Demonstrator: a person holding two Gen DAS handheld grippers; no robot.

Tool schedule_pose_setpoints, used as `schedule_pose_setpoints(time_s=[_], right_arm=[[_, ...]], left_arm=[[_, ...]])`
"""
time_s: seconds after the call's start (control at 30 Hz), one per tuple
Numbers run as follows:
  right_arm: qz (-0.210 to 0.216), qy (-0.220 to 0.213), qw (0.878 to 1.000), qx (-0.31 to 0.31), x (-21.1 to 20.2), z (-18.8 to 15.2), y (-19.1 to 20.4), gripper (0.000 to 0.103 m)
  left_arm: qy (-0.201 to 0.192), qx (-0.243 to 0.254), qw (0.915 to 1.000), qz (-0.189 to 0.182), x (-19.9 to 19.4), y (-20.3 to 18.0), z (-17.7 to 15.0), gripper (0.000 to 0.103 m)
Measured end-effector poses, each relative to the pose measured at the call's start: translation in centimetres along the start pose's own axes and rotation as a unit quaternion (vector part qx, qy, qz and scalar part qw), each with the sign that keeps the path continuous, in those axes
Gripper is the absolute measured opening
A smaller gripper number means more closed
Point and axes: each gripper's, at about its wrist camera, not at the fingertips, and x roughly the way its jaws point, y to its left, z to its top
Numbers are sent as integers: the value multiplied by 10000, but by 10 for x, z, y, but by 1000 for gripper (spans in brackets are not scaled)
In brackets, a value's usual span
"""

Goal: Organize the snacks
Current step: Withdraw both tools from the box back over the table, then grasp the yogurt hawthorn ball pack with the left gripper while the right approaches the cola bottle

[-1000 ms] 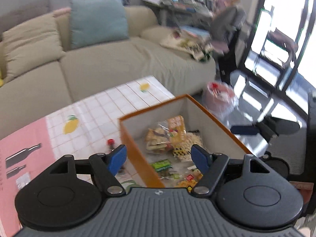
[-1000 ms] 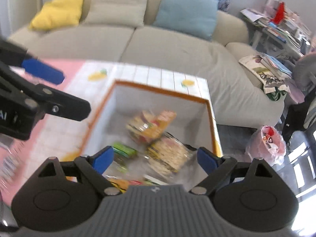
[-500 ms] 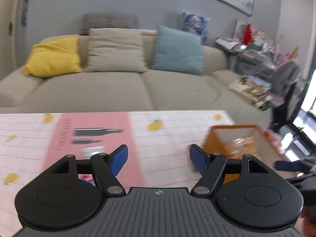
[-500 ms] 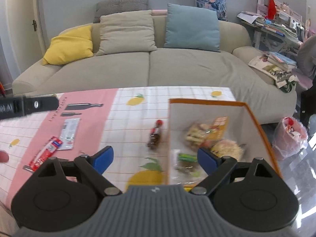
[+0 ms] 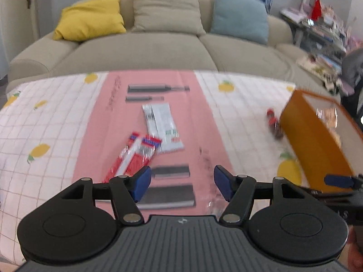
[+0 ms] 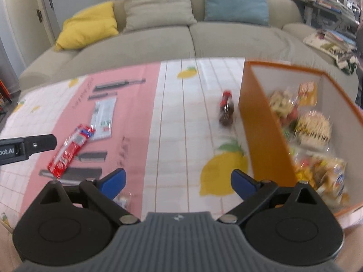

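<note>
Left wrist view: the left gripper (image 5: 182, 182) has just been closing a bit, nothing inside. Just ahead lie red shiny snack packets (image 5: 133, 156), then a white one (image 5: 162, 125). The right gripper (image 6: 178, 182) has opened wider, empty; the orange cardboard box (image 6: 256, 122) of snacks is right of it.

1 red packet (image 5: 133, 156), 1 white packet (image 5: 162, 124), 1 small bottle (image 6: 226, 108), 1 orange box (image 6: 256, 122) (snacks inside, blurred), 3 cushions (image 5: 164, 9)

Motion blur throughout. Small bottle (image 6: 226, 111) beside orange box (image 6: 261, 122): label unreadable. Box contents smeared, packets indistinct; its right wall cut by frame edge. Red packets (image 5: 133, 156): print illegible. Clear wrapper (image 6: 123, 198) half hidden behind right claw (image 6: 178, 182).
</note>
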Motion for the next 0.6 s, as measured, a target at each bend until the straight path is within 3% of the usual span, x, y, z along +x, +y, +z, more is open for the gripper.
schedule_pose_setpoints(time_s=[0.2,0.27,0.43,0.5,0.6], right_arm=[[-229,376,9990,-115,27,-20,5,96],[-285,420,9986,-138,33,-23,4,92],[-379,492,9979,-166,45,-26,-4,91],[-410,506,9977,-158,48,-27,-8,78],[-440,530,9974,-219,53,-29,-11,72]], left_arm=[[324,257,9987,-292,15,-3,-24,75],[421,346,9975,-445,18,-4,-28,75],[860,267,9923,-849,27,-9,-33,75],[976,240,9902,-971,29,-14,-38,76],[1009,334,9893,-1002,33,-27,-46,80]])
